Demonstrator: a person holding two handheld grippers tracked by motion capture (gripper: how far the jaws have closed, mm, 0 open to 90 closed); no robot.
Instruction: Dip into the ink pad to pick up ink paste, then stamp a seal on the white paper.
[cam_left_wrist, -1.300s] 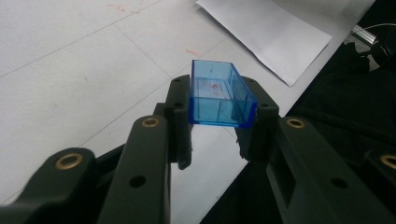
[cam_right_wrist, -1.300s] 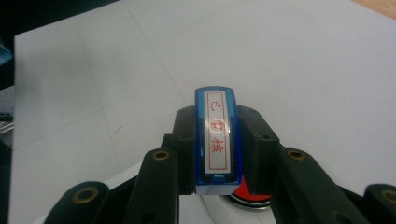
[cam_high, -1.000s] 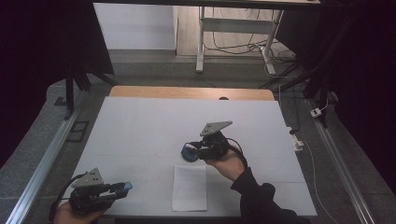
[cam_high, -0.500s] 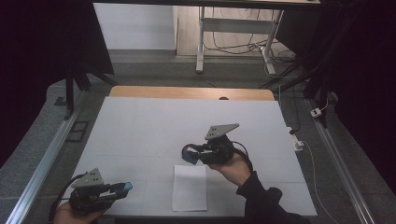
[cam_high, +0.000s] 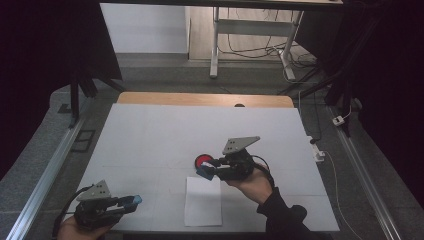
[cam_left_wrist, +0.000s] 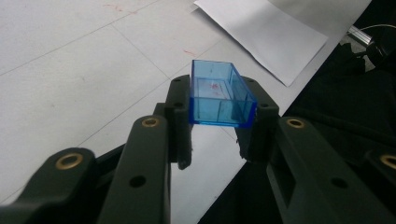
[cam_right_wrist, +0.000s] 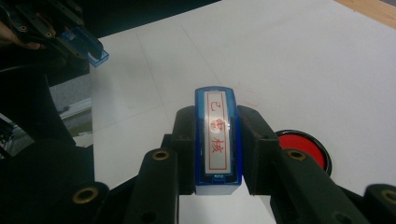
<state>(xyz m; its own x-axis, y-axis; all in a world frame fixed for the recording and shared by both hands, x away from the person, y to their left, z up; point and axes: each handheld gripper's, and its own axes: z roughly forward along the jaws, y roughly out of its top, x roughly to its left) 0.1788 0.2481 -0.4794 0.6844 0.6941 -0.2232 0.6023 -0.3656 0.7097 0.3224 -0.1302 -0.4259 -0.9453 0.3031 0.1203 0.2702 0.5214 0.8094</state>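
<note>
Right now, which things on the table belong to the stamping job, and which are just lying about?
In the job:
- blue stamp, held in the right gripper
- clear blue cap, held in the left gripper
- red ink pad
- white sheet of paper

Lying about:
- small white plug, off the table

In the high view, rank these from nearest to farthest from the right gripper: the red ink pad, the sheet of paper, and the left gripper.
1. Red ink pad: right beside the right gripper, just past its fingers.
2. Sheet of paper: just below the fingers, toward the person; nearly as close.
3. Left gripper: far off at the table's near left corner, holding a clear blue cap.
</note>
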